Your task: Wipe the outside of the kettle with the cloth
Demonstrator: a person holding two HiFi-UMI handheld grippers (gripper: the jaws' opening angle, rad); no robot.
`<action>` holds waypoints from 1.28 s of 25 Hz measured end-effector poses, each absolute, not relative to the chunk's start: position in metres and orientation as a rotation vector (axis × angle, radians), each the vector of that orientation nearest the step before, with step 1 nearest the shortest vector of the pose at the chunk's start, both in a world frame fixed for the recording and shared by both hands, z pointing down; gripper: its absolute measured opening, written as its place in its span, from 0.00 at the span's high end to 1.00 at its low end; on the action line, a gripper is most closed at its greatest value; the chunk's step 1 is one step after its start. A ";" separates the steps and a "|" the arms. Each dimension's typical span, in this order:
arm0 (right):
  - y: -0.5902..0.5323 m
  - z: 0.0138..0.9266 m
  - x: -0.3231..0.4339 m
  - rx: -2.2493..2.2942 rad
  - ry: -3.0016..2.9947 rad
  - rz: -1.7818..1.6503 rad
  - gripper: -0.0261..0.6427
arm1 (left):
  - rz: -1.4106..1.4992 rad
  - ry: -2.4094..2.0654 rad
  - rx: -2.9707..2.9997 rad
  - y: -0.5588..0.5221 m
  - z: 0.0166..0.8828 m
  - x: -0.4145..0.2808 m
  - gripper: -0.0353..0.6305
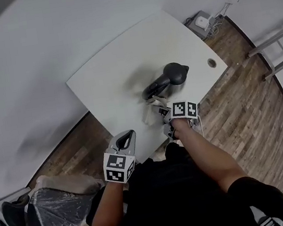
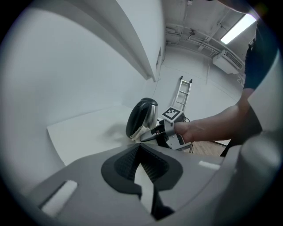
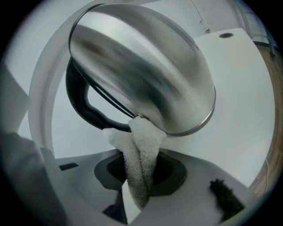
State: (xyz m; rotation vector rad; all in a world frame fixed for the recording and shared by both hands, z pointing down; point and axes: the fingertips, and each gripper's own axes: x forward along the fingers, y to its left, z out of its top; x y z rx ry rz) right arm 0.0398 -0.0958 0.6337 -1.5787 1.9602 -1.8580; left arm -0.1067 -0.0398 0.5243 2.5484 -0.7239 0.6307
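- Tabletop [image 1: 114,72]: white, flat and hard. It carries the kettle close to the edge that runs from the cable hole [image 1: 212,63] toward the person. By judgement, the smooth surface offers little resistance if the kettle is pushed sideways.
- Kettle [image 1: 171,75]: stands on the tabletop, just beyond the right gripper. The steel body [image 3: 141,75] is polished and curved; the black handle [image 3: 86,106] loops off one side. By judgement, the body is rigid, slippery and easily smeared; whether it holds water cannot be told, so its weight is unknown. An empty kettle is likely to slide or tip under wiping pressure. The recommended hold is the handle, which gives the jaws a firmer hold than the rounded shell.
- Left gripper [image 2: 139,152]: held low near the corner of the tabletop nearest the person, well apart from the kettle. Its jaws are together with nothing between them; it is free to steady the handle.
- Right gripper [image 3: 141,174]: jaws clamped on a folded bunch of the cloth, pointing at the lower part of the kettle.
- Cloth [image 3: 141,145]: pale terry, soft, light and limp. Its free end touches the steel body near the base rim. By judgement, it conforms to the curve but transmits little force, so a deep hold close to the contact end suits it best.
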 end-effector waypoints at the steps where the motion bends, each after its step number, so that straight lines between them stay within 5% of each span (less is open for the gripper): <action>1: -0.097 0.628 0.041 -1.601 1.989 -1.831 0.82 | 0.624 -0.712 2.555 -0.037 0.524 -0.104 0.94; 32: -0.101 0.463 0.091 -1.638 2.603 -1.062 0.82 | 0.511 -0.946 2.556 -0.055 0.486 -0.088 0.94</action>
